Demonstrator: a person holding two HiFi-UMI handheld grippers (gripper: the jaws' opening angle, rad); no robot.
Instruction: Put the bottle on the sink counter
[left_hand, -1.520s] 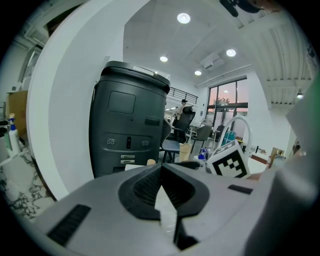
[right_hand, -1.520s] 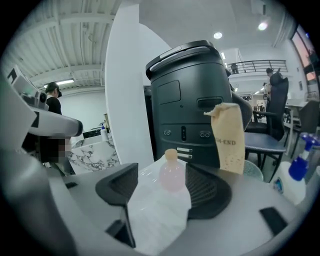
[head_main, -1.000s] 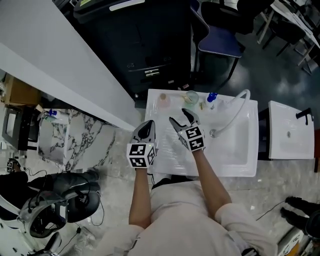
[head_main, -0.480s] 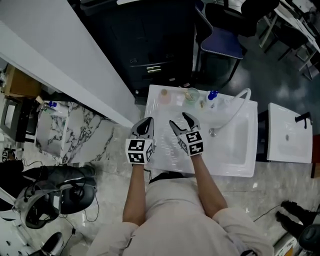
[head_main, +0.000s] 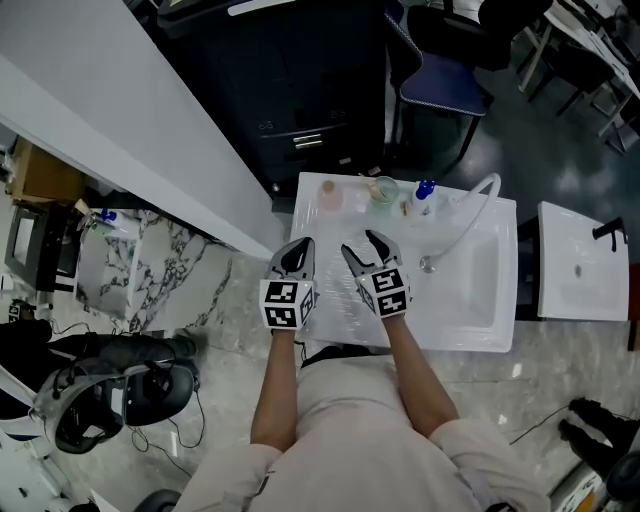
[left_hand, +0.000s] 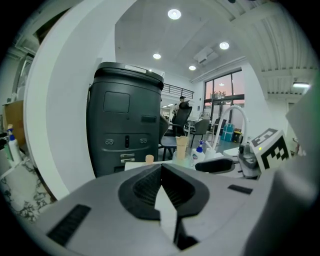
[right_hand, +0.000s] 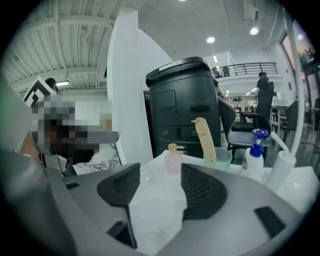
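Bottle (head_main: 328, 197) upright on worktop (head_main: 325, 232), untouched; placing looks done. Right tongs (head_main: 360, 243) spread, empty, just narrowing; left tongs (head_main: 298, 248) pressed together. Next: withdraw.

Both forearms (head_main: 282, 385) reached forward side by side, tilted slightly downward. The left tongs (head_main: 298, 254) had their jaws pressed together. The right tongs (head_main: 362, 246) stood wide apart, having just narrowed a little, with nothing between them.
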